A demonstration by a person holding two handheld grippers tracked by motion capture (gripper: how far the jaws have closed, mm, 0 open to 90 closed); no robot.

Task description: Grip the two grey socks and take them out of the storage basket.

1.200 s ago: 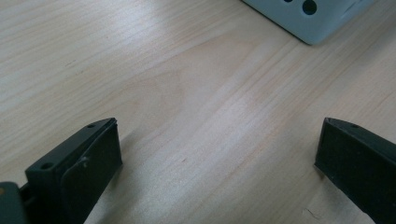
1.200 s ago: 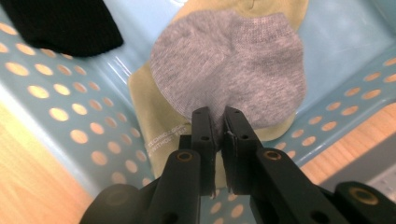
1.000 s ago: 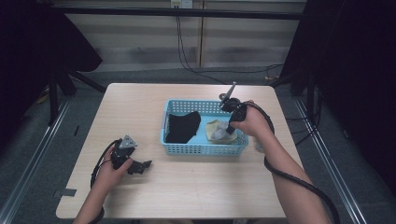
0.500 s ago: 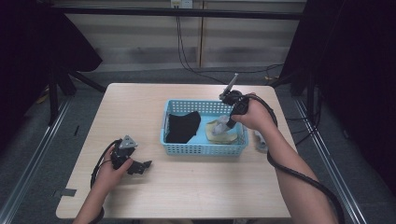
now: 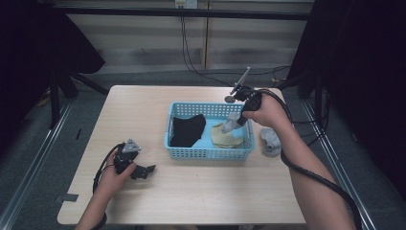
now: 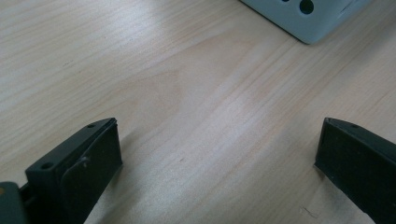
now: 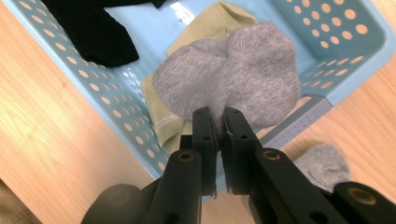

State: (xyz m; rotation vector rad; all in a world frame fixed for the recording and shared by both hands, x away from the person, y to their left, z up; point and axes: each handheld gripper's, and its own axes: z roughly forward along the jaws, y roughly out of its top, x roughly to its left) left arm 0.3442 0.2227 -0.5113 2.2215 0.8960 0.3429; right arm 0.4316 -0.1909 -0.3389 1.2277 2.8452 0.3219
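Sock risk: my right gripper (image 7: 218,122) pinches the grey sock (image 7: 233,77) by its edge above the blue basket (image 5: 209,154); thin bite could slip. Left gripper (image 6: 217,154) gapes, idle.

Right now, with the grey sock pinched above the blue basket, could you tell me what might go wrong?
1. The right gripper holds the soft grey knitted sock by its edge alone; it could slip out.
2. The dangling sock hangs close to the beige sock in the pale blue perforated plastic basket and might drag it.
3. It could snag the basket's rim while travelling out.
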